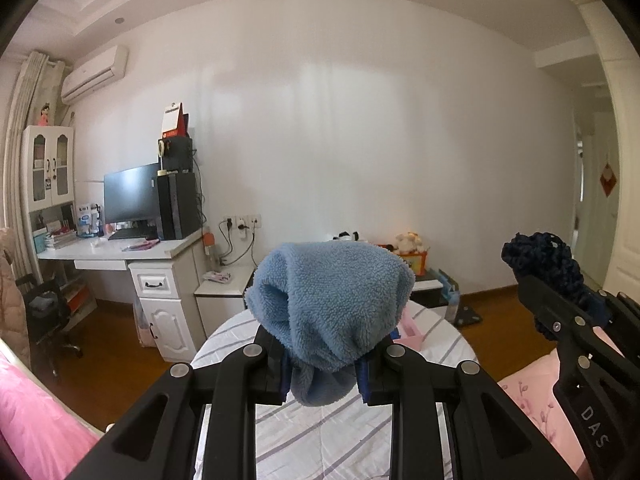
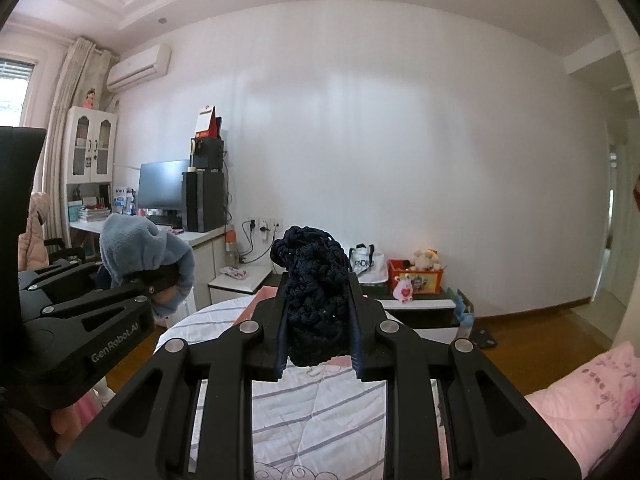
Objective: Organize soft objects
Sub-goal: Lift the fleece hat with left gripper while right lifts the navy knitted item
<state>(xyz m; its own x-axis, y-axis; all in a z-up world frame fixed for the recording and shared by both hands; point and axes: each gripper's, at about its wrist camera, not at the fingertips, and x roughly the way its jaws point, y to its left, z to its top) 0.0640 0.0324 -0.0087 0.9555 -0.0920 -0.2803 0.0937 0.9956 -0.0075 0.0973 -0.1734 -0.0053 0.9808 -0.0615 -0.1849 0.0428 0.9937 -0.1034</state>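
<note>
White wall fills the background of both views, with a desk (image 1: 120,254) and monitor (image 1: 130,198) at the left of the frame and a box of plush toys (image 2: 416,276) low at centre right. Below your grippers lies a bed with a striped white cover (image 1: 320,432) and a pink quilt (image 2: 592,392) at the lower right.

Your left gripper (image 1: 324,368) is pinching a light blue fleece cloth (image 1: 332,304); the cloth bulges up and forward from the jaws at the centre of the left wrist view and appears at the middle left of the right wrist view.

Your right gripper (image 2: 318,344) is clamped on a dark navy knitted item (image 2: 312,292), which bunches upward between the jaws at frame centre. In the left wrist view it sits at the right edge.

Both items are held clear above the bed, well apart from each other.
</note>
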